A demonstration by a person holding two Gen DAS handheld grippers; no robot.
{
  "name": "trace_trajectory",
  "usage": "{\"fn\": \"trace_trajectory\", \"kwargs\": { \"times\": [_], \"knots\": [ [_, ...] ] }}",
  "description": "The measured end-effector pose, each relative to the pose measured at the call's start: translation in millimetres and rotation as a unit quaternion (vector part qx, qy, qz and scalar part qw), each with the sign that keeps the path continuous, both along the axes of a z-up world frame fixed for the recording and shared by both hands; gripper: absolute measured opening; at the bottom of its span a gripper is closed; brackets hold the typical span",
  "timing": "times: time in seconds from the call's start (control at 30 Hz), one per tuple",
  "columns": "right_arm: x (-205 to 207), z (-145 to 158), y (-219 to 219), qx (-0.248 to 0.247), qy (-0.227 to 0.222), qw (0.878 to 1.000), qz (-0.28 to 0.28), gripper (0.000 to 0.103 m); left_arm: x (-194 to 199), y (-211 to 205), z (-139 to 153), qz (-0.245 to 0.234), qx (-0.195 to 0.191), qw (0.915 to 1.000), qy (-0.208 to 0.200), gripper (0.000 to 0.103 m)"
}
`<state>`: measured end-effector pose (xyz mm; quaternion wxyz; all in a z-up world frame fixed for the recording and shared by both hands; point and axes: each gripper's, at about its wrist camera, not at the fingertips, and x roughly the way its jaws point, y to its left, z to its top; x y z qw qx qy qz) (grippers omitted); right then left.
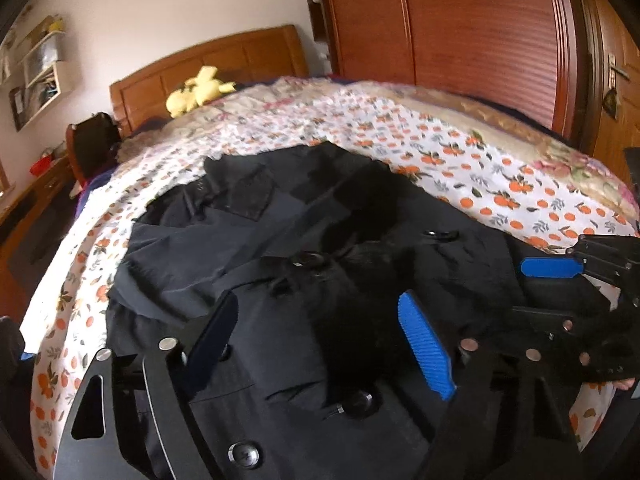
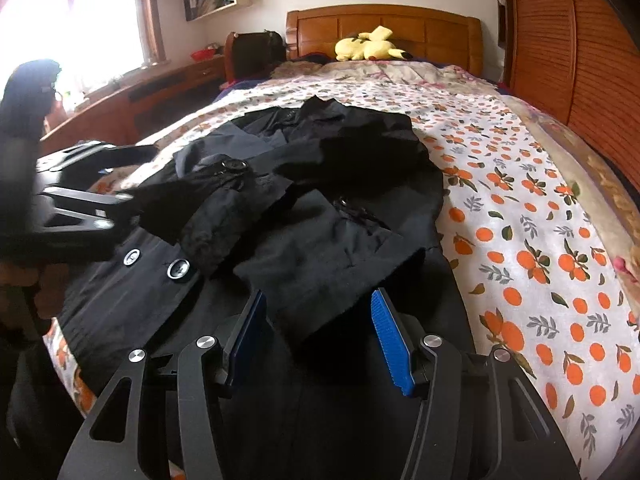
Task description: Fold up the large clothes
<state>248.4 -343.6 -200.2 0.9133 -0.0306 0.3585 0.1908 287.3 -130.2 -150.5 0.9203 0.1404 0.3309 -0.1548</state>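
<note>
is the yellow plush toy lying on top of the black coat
No, the yellow plush toy lies by the headboard, well apart from the black coat.

Coat [image 2: 304, 208] on bed [image 2: 540, 240] (toy [image 2: 370, 50] behind)

No legible text (anywhere visible)

The black coat [image 2: 320, 208] is showing as matt woven cloth with glossy buttons [image 2: 178, 269]. The orange-print sheet [image 2: 540, 240] is looking like thin, smooth cotton. The headboard [image 2: 384, 20] and wardrobe [image 1: 460, 32] are gleaming as varnished wood. The right gripper [image 2: 318, 340] is showing ribbed blue plastic pads [image 2: 390, 344] on matt black arms with shiny metal rivets.
</note>
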Motion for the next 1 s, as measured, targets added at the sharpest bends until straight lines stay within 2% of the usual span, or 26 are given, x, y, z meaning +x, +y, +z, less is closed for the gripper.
{"fn": "trace_trajectory", "kwargs": {
  "times": [0.13, 0.3, 0.37, 0.4, 0.43, 0.5, 0.7, 0.8, 0.87, 0.93, 1.0],
  "knots": [
    [-2, 2, -3, 0.003, -0.003, 1.000, 0.000, 0.052, 16, -15, -11, 0.010, 0.030, 0.9992, 0.023, 0.074],
    [-3, 6, -7, 0.007, -0.008, 1.000, -0.001, 0.052, 32, -13, -25, 0.026, 0.062, 0.9964, 0.051, 0.064],
    [-3, 8, -7, 0.006, -0.012, 1.000, 0.000, 0.052, 33, -10, -27, 0.023, 0.068, 0.9958, 0.057, 0.049],
    [-2, 10, -6, 0.008, -0.015, 1.000, 0.001, 0.052, 33, -7, -27, 0.025, 0.070, 0.9956, 0.057, 0.036],
    [-1, 11, -5, 0.010, -0.017, 1.000, 0.003, 0.052, 32, -5, -25, 0.026, 0.071, 0.9957, 0.054, 0.028],
    [4, 12, -2, 0.007, -0.018, 1.000, 0.002, 0.052, 29, 2, -20, 0.030, 0.069, 0.9962, 0.044, 0.017],
    [15, 11, 14, 0.000, -0.017, 1.000, 0.006, 0.052, 24, 45, 4, 0.064, 0.045, 0.9969, 0.014, 0.016],
    [18, 12, 25, -0.001, -0.018, 1.000, 0.010, 0.052, 24, 78, 14, 0.089, 0.030, 0.9955, 0.011, 0.020],
    [21, 12, 33, -0.001, -0.018, 1.000, 0.014, 0.052, 20, 94, 16, 0.096, 0.022, 0.9951, 0.009, 0.031],
    [23, 12, 42, -0.003, -0.017, 1.000, 0.018, 0.052, 15, 112, 17, 0.107, 0.012, 0.9941, 0.007, 0.046],
    [27, 11, 50, -0.008, -0.018, 1.000, 0.022, 0.052, 8, 130, 16, 0.109, 0.000, 0.9940, 0.011, 0.051]
  ]
}}
